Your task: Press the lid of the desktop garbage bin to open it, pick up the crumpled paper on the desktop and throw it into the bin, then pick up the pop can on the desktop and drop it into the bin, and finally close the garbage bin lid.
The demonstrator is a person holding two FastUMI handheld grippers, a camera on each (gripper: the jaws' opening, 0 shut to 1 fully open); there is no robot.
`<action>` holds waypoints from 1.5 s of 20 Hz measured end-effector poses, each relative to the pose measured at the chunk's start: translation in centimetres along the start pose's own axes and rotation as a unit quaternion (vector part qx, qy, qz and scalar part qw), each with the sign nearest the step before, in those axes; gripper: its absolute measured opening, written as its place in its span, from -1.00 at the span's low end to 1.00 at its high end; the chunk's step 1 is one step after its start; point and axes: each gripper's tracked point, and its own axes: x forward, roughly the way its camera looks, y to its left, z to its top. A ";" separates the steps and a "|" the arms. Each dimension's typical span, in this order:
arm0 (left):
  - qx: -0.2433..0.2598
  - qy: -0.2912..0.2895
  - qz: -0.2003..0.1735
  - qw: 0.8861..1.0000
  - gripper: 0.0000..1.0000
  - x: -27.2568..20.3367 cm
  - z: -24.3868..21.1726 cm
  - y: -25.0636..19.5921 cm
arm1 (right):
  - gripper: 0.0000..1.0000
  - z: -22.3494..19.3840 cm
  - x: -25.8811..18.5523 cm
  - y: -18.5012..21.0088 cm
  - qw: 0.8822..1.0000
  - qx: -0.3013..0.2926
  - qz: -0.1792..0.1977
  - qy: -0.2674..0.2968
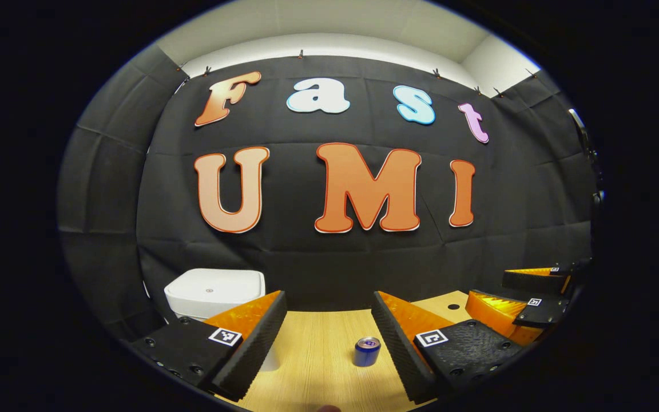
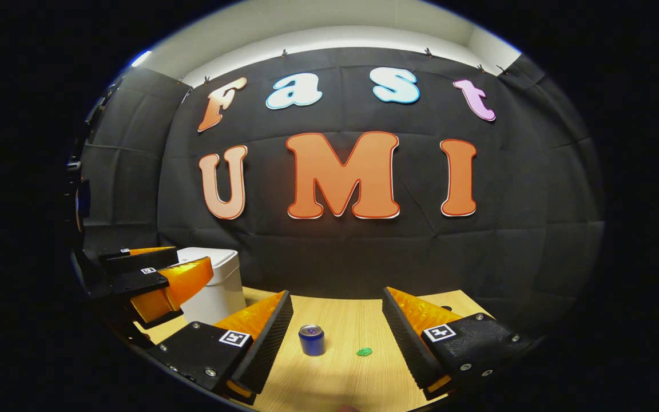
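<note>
Blond wood-grain desk (image 2: 341, 377) runs up to the black cloth wall (image 2: 329, 257). On it stands the blue can (image 2: 311, 340), upright, its silver top showing; in the right gripper view it sits between the spread fingers of the right gripper (image 2: 334, 337), nearer the left one and touching neither. Just to its right lies a small green scrap (image 2: 364, 352), flat on the desk. The white bin (image 2: 215, 286) stands at the back left against the wall, its lid down, partly hidden by the left gripper (image 2: 161, 274).

In the left gripper view the can (image 1: 367, 351) stands between the fingers of the left gripper (image 1: 329, 337), close to the right one. Both grippers are released, jaws wide apart and holding nothing. The bin (image 1: 215, 292) rises behind the left finger, and the right gripper (image 1: 535, 297) shows at the far right, above the desk (image 1: 318, 366).
</note>
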 end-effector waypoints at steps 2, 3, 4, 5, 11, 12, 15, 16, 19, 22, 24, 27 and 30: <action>0.006 0.003 -0.001 1.000 0.86 -0.2 -0.3 -0.2 | 0.88 -0.2 -0.3 0.0 1.000 0.002 -0.003 0.003; 0.009 0.003 -0.001 1.000 0.89 -0.2 -0.2 -0.3 | 0.88 -0.2 -0.3 -0.2 1.000 0.004 -0.005 0.003; 0.012 0.002 -0.003 1.000 0.89 -0.2 -0.1 -0.5 | 0.88 -0.3 -0.4 -0.3 1.000 0.007 -0.008 0.006; 0.015 0.002 -0.005 1.000 0.86 -0.4 -0.2 -0.6 | 0.88 -0.5 -0.5 -0.4 1.000 0.009 -0.011 0.009; 0.023 0.010 -0.004 1.000 0.87 -0.4 -0.8 -0.7 | 0.87 -0.8 -0.4 -0.9 1.000 0.011 -0.021 0.015; 0.024 0.009 0.000 1.000 0.89 -0.5 -0.7 -0.5 | 0.88 -1.0 -0.5 -1.0 1.000 0.010 -0.022 0.017; 0.027 0.005 0.007 1.000 0.88 -0.3 -0.2 0.3 | 0.88 -1.1 -0.4 -1.2 0.999 0.010 -0.023 0.020; 0.027 0.006 0.010 1.000 0.88 -0.1 -0.2 0.7 | 0.88 -1.2 -0.2 -1.3 0.999 0.010 -0.025 0.021; 0.029 0.003 0.021 0.999 0.87 0.3 0.8 2.2 | 0.88 -1.3 0.0 -1.3 0.999 0.011 -0.025 0.023; 0.031 0.000 0.036 0.999 0.88 0.8 1.6 4.4 | 0.88 -1.7 0.0 -0.9 0.999 0.019 -0.017 0.035; 0.030 0.002 0.047 0.998 0.84 1.4 2.2 6.1 | 0.88 -1.4 0.1 -1.2 0.999 0.014 -0.021 0.029; 0.025 0.004 0.070 0.997 0.25 3.0 3.2 9.6 | 0.87 -1.2 0.4 -1.4 0.999 0.017 -0.022 0.025; 0.012 0.018 0.059 0.998 -0.30 5.4 3.5 13.0 | 0.88 -1.0 0.6 -1.7 0.999 0.020 -0.024 0.024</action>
